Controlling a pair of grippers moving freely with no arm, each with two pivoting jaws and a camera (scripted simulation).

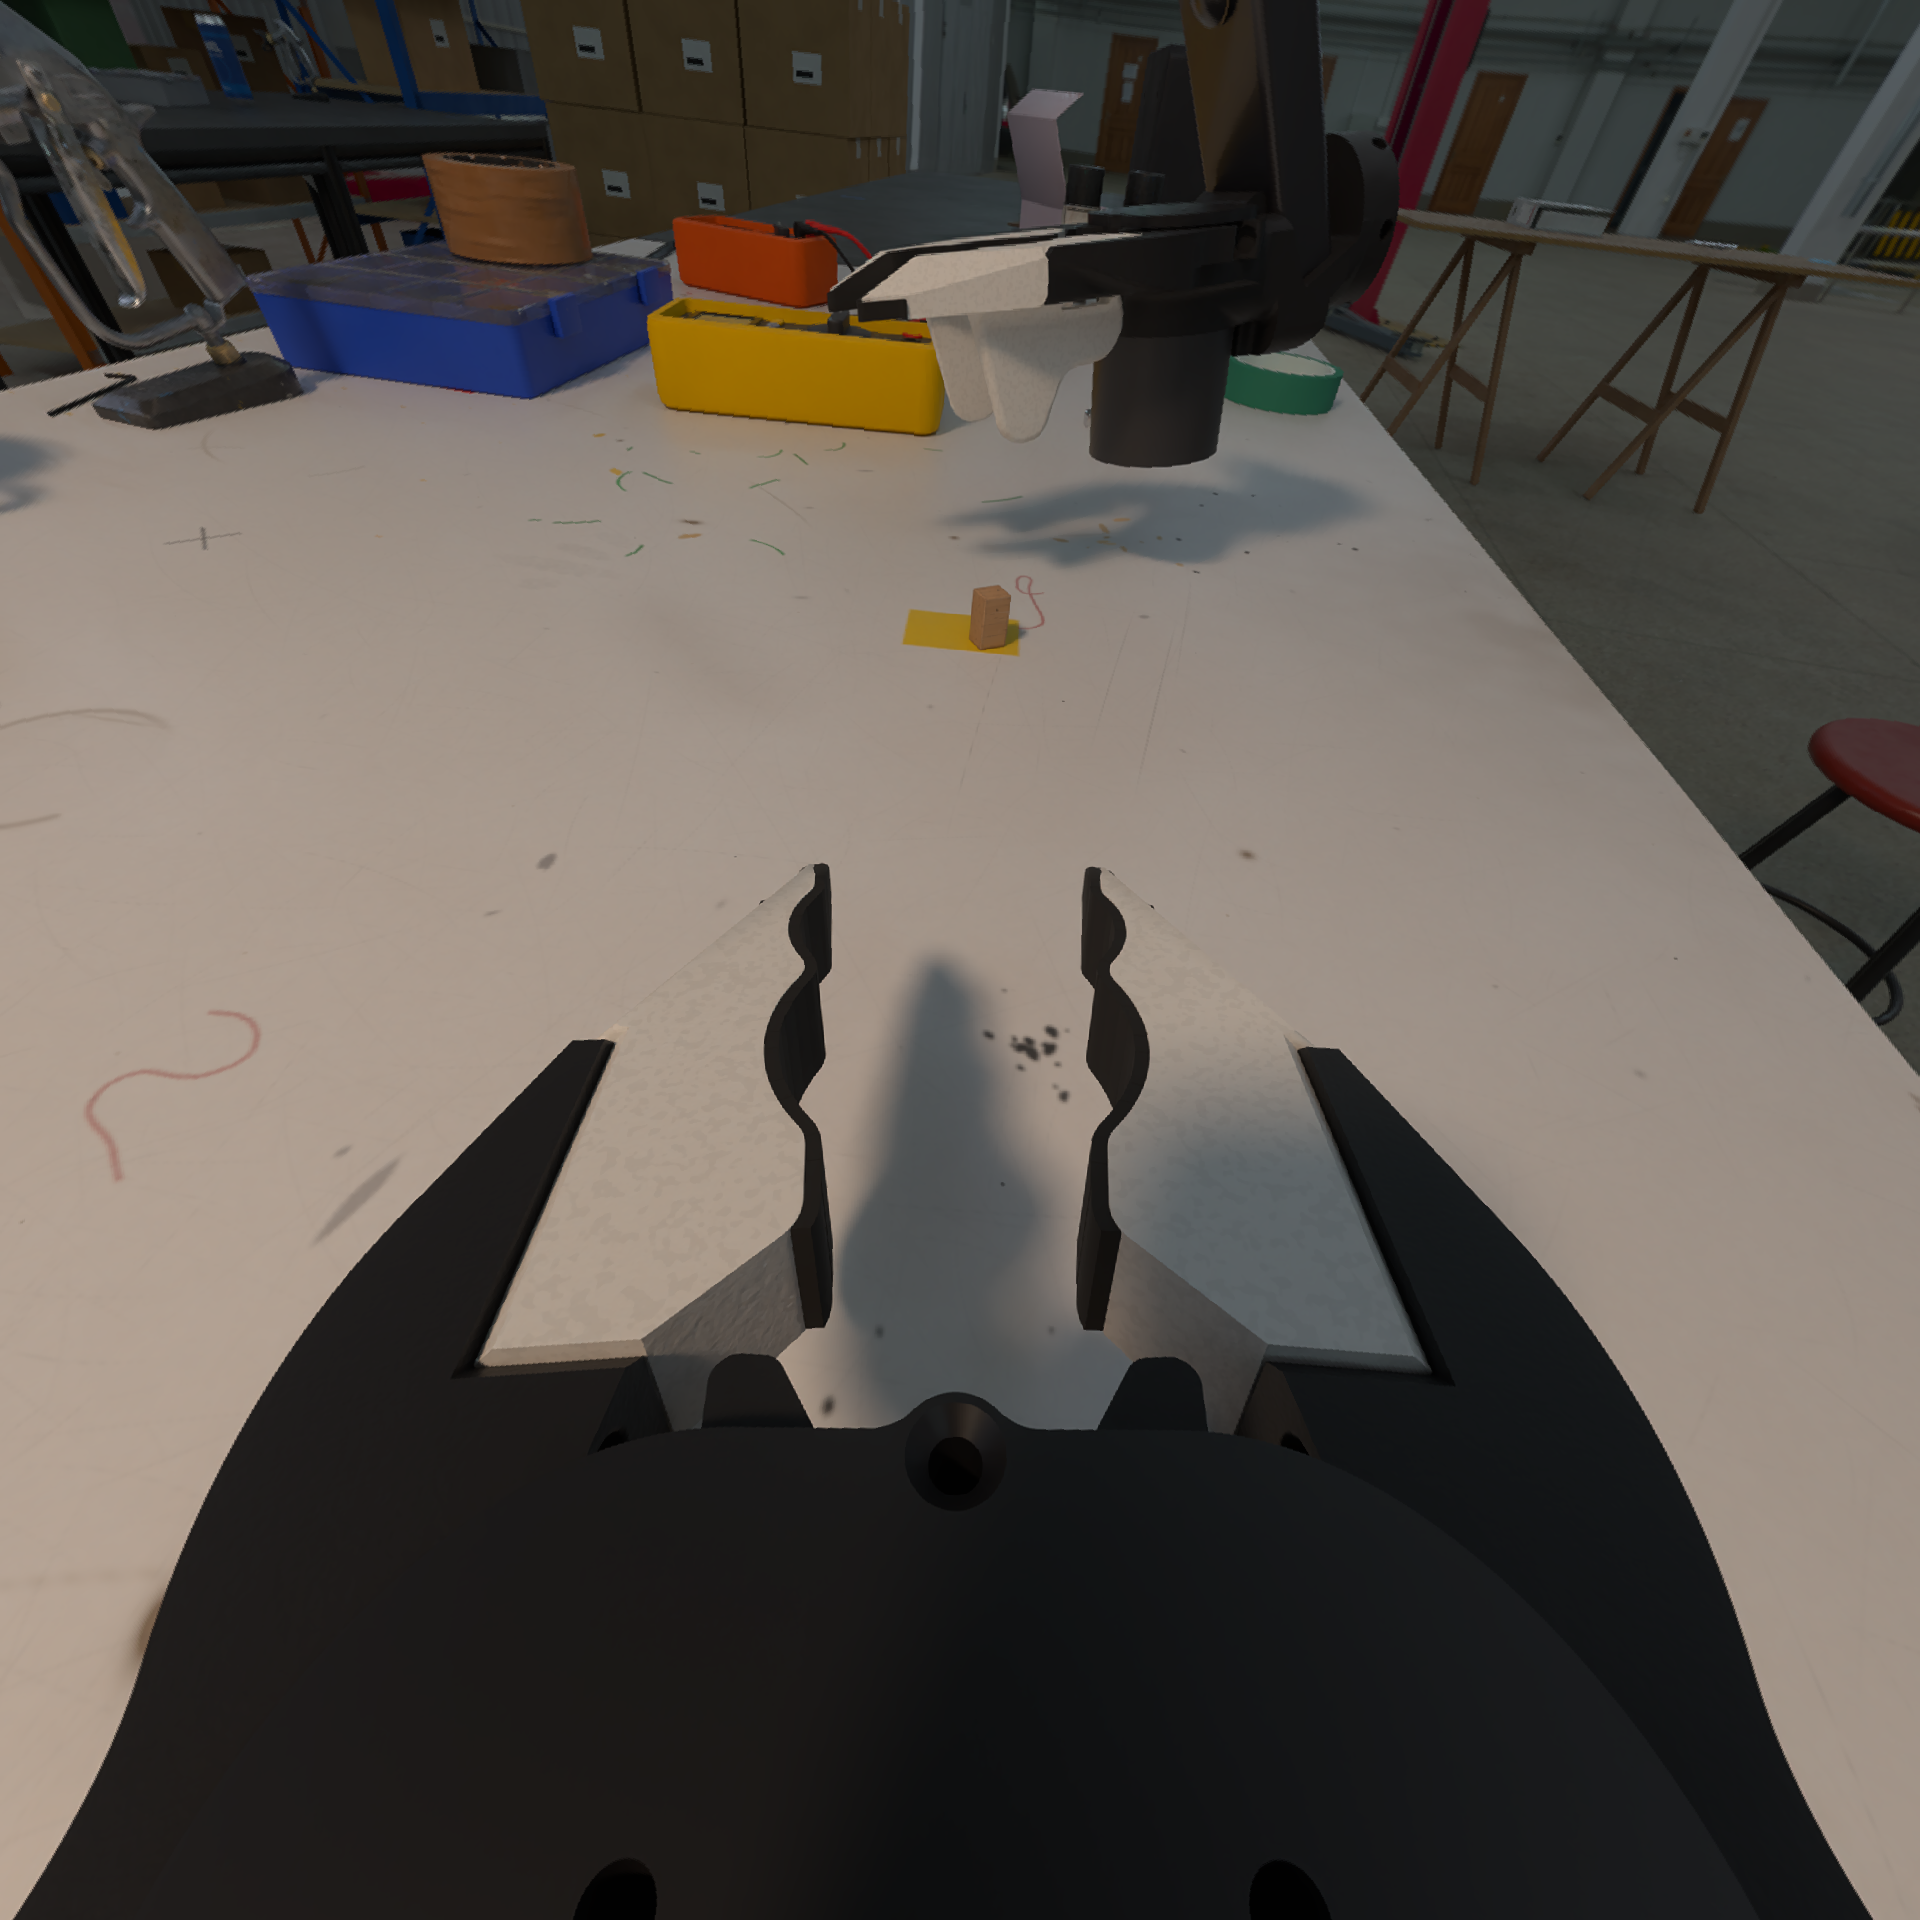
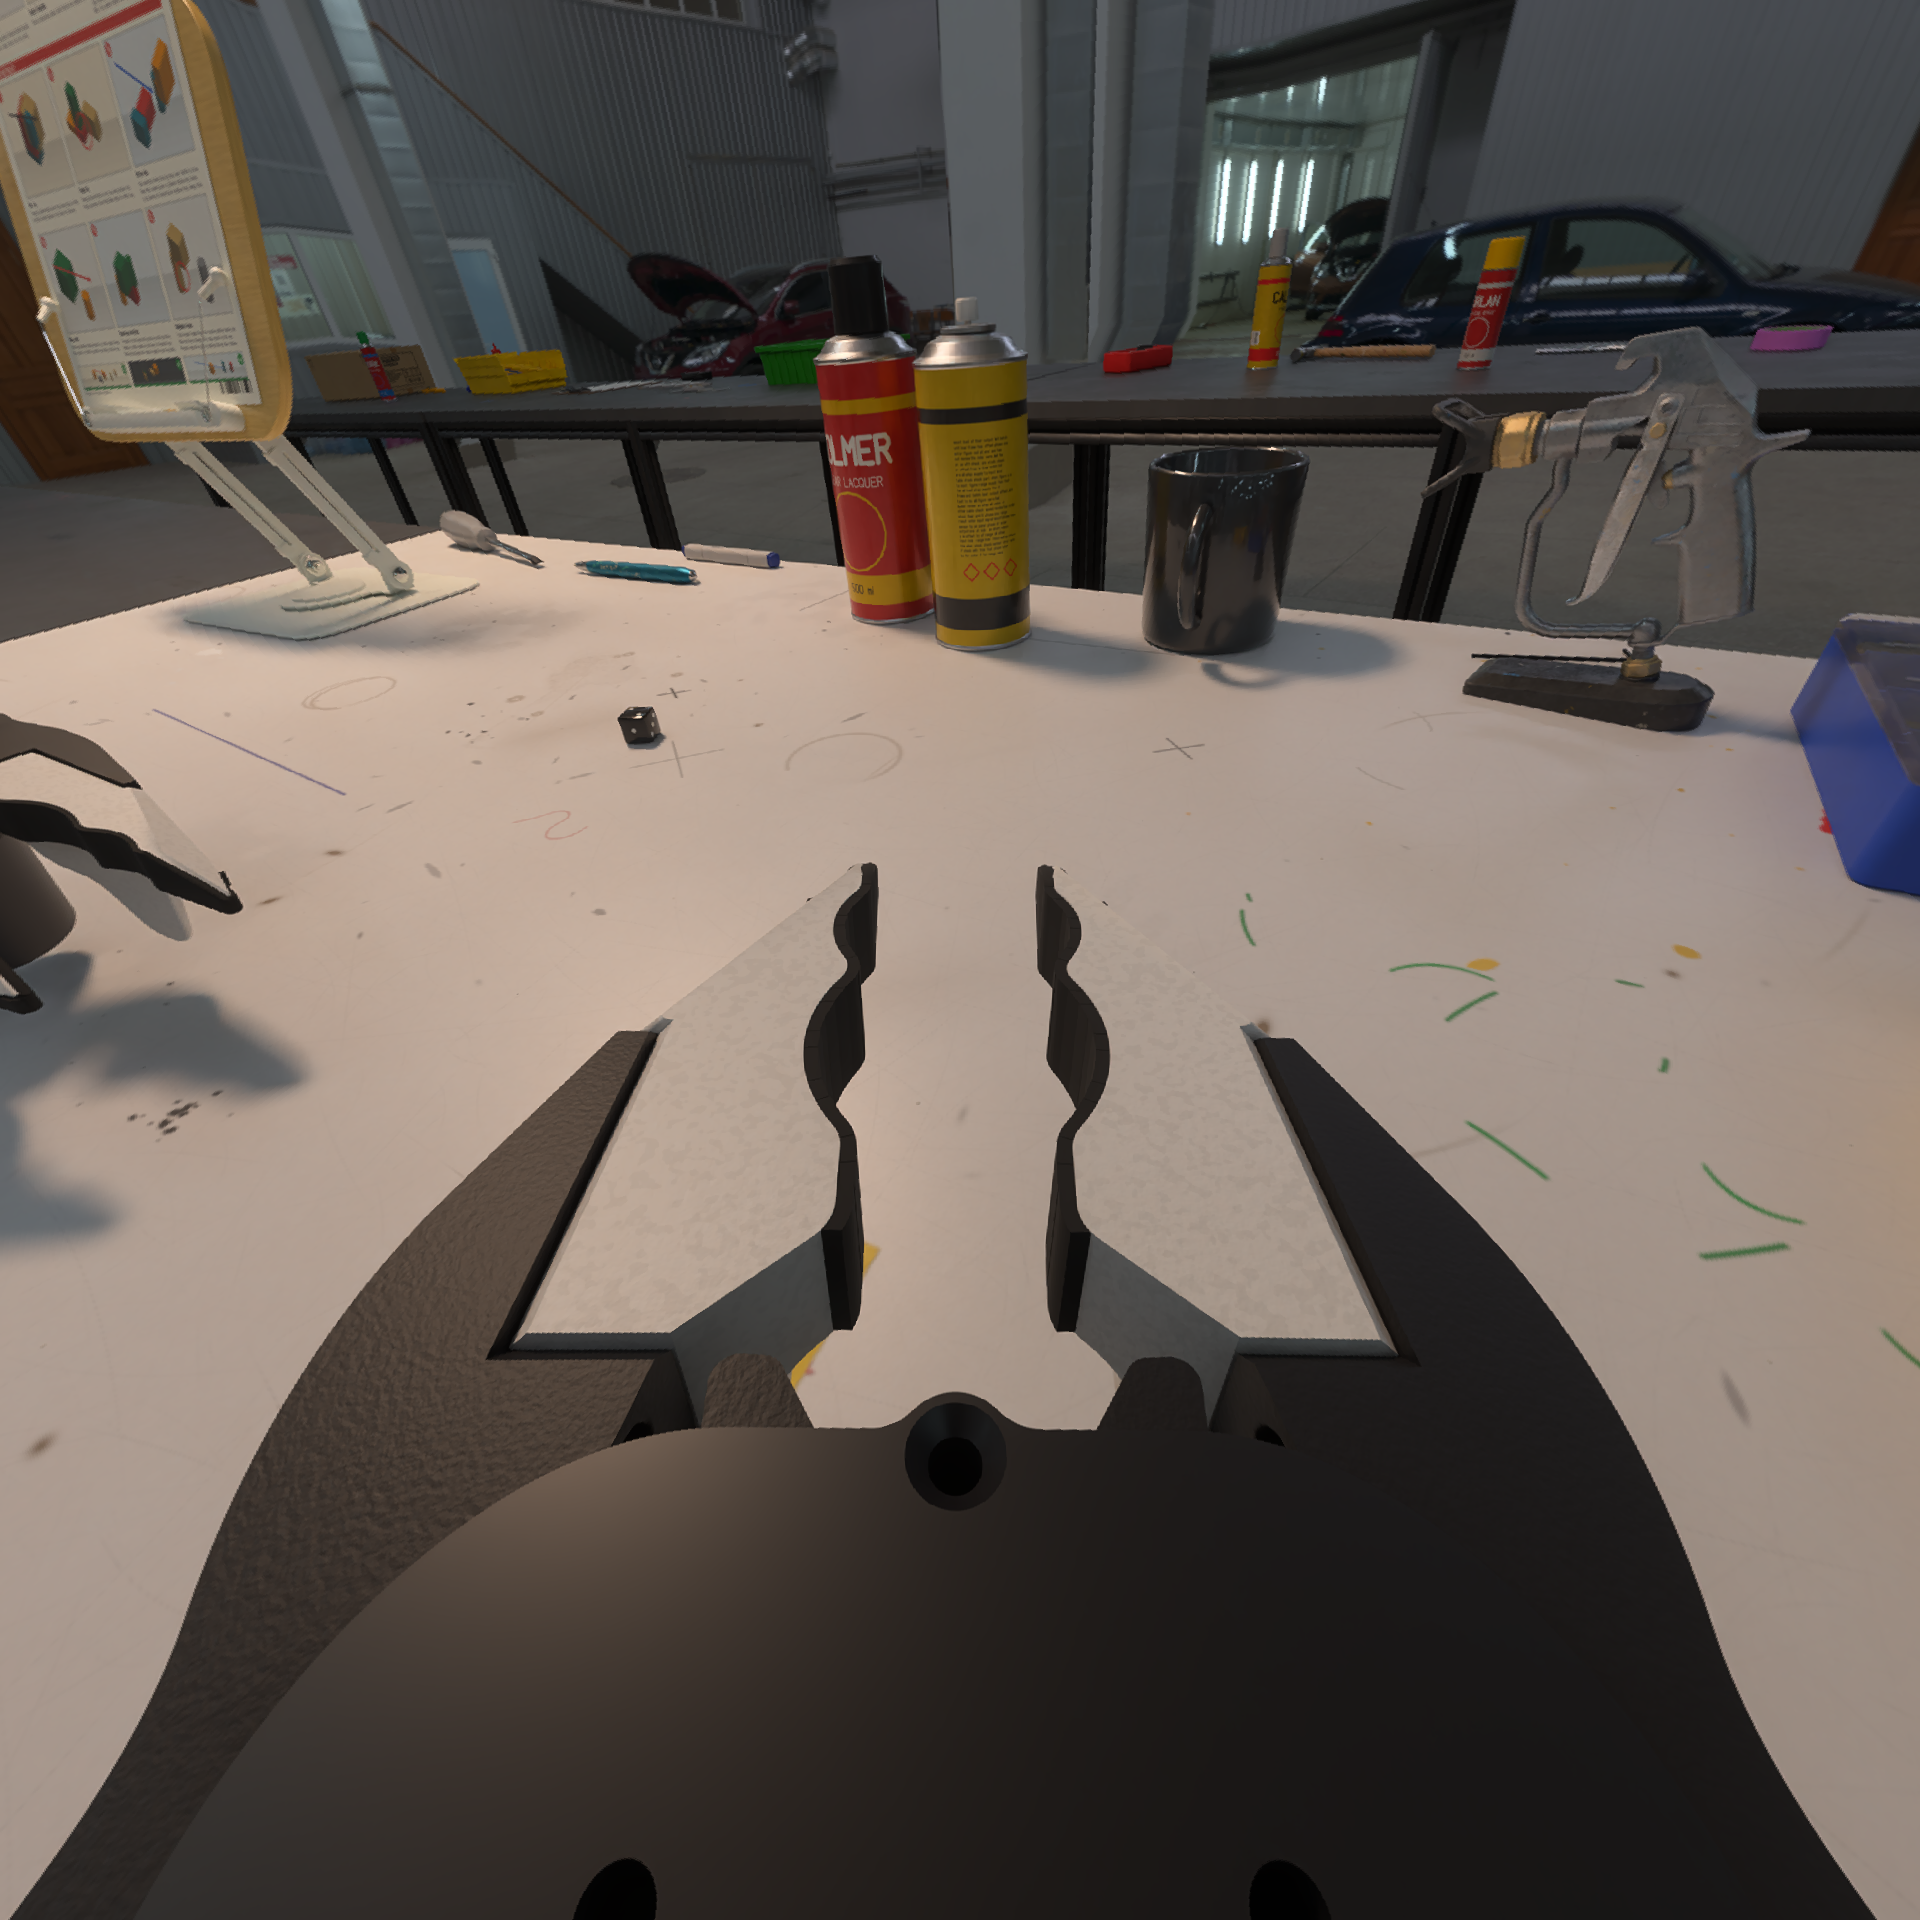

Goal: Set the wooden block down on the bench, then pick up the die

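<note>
Left gripper, seen in its own wrist view, hangs over the white bench with its jaws parted and nothing between them; only bare surface and a cluster of dark specks show in the gap. Farther off and slightly right, the wooden block stands upright on a yellow patch, clear of both grippers. Above and beyond it hovers the right gripper, seen side-on, jaws slightly apart and empty. Along the far edge sit a yellow tray, an orange case and a blue organiser box with a roll of brown tape on top. A spray gun on a stand occupies the far left.

Right wrist view: the right gripper is likewise released, jaws spread over bare bench. The die, black, rests on the surface far and left of the fingertips, well apart from them. The left gripper enters at the left edge. At the far side stand a red spray can and a yellow spray can, touching or nearly so, with a black mug to their right.
</note>
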